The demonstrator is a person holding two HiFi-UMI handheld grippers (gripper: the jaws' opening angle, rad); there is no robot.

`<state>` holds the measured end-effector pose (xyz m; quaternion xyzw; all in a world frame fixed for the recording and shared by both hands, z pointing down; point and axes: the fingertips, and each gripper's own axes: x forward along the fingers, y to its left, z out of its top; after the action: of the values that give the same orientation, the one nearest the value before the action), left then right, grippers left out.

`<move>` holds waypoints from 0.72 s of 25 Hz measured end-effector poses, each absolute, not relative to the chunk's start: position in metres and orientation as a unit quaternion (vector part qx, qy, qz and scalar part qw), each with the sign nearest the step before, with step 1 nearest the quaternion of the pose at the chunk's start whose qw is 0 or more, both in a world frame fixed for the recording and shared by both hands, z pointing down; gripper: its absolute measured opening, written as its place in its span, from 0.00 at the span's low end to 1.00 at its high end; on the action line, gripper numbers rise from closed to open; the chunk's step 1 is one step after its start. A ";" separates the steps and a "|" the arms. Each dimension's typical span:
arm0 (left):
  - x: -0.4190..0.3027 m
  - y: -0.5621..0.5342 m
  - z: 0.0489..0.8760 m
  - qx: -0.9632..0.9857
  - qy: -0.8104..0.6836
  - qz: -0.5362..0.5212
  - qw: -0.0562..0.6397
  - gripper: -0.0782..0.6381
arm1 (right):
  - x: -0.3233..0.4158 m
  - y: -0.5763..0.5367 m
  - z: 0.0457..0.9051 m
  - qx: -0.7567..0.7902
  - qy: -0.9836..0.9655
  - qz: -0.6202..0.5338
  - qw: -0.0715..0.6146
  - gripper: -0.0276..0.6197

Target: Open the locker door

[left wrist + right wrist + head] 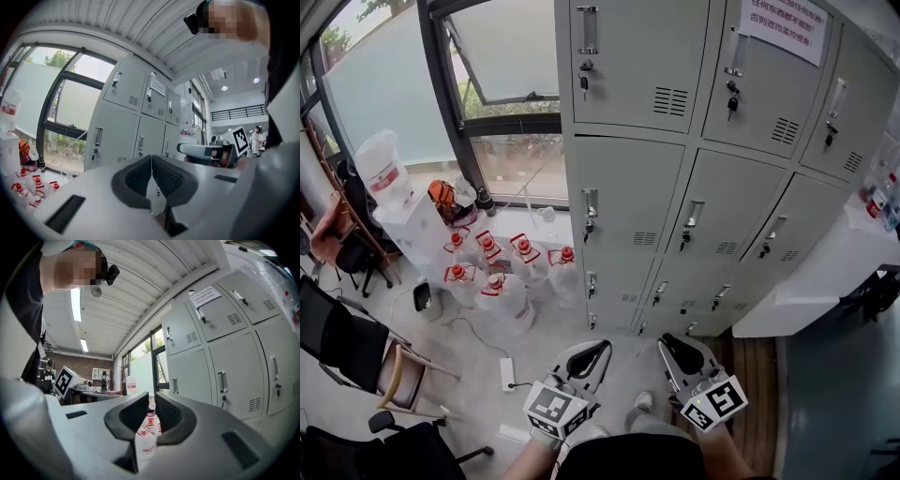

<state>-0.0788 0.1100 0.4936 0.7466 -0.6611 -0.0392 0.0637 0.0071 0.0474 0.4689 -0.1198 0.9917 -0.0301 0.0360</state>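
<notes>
A bank of grey lockers (703,178) fills the upper right of the head view, all doors closed. Each door has a vertical handle, such as the one (591,204) on the middle-row left door (623,192). My left gripper (602,347) and right gripper (666,343) are held low near the person's body, well short of the lockers. The left gripper (151,158) is shut with its pads touching and nothing between them. The right gripper (152,397) is shut to a thin slit and holds nothing. The lockers (136,122) (220,362) show ahead in both gripper views.
Several red-capped water bottles (502,267) stand on the floor left of the lockers, below a window (502,56). Chairs (356,347) sit at the far left. A white power strip (507,373) lies on the floor. A white counter (825,272) adjoins the lockers' right end.
</notes>
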 end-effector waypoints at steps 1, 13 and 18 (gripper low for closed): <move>-0.082 0.106 0.494 0.747 -0.661 -0.039 0.065 0.14 | 0.004 0.044 0.469 -0.120 0.992 -0.031 0.036 0.14; -0.123 -0.001 0.500 0.746 -0.662 -0.019 0.072 0.14 | -0.039 -0.066 0.479 -0.116 0.991 -0.055 0.042 0.14; -0.131 -0.053 0.493 0.745 -0.664 -0.014 0.064 0.14 | -0.047 -0.113 0.469 -0.108 0.991 -0.051 0.056 0.14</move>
<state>-0.1307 -0.0530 0.4925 0.7449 -0.6640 -0.0141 0.0637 -0.0469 -0.1130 0.4687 -0.1083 0.9912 -0.0509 0.0561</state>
